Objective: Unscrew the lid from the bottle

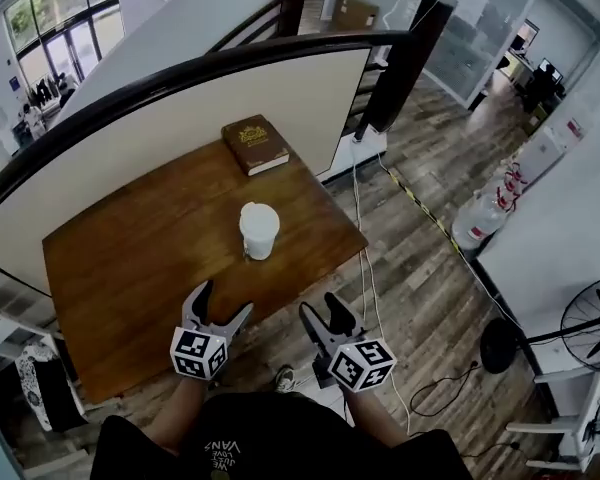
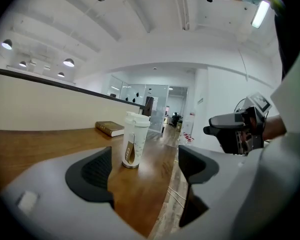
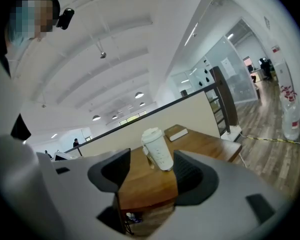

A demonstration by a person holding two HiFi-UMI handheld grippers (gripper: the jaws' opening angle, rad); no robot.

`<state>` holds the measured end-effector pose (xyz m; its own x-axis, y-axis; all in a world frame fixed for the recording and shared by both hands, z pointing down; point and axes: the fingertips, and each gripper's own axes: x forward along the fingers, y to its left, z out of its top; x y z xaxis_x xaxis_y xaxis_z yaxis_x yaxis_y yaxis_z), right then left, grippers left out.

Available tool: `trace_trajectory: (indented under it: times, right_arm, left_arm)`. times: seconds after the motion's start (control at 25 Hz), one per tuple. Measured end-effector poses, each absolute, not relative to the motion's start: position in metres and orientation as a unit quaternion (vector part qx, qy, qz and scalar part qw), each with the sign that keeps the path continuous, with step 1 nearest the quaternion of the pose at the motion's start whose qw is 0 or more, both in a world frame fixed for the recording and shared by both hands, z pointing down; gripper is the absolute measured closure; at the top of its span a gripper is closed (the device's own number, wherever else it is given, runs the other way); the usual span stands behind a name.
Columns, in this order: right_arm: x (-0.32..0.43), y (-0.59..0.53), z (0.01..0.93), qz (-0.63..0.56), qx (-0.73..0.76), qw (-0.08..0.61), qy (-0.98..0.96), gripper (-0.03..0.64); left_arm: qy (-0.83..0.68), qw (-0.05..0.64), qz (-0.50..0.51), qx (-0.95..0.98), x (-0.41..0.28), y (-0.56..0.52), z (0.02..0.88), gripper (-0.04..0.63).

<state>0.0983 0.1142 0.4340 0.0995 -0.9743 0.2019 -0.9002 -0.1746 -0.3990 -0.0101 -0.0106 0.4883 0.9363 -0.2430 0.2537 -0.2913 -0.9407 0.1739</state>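
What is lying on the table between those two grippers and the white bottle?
Nothing. In the head view, only bare table separates the bottle from the left gripper and the right gripper.

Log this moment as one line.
bottle: upright on table, lid on | left gripper: open, empty | right gripper: open, empty | both short of bottle

Warm brown wood with a light gloss makes the table (image 1: pixel 130 268); the bottle (image 1: pixel 259 233) on it looks smooth, matt white plastic.
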Motion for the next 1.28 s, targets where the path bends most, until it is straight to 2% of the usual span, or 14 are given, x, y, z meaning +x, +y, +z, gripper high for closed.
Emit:
trace_trajectory:
  times: [0.44,1.28]
  right_arm:
    - [0.131,0.102,0.441,-0.223,-0.695,0.082,0.679,0.379]
    - [0.166,0.010,0.463,-0.239,-0.707,0.076,0.662,0.379]
  left_arm:
    - [-0.187,0.108,0.117,0.969,0.025,-0.026,0.508,0.172]
    - [-0.066,0.087,0.114,0.988,0.125,-0.080,0.559,0.147]
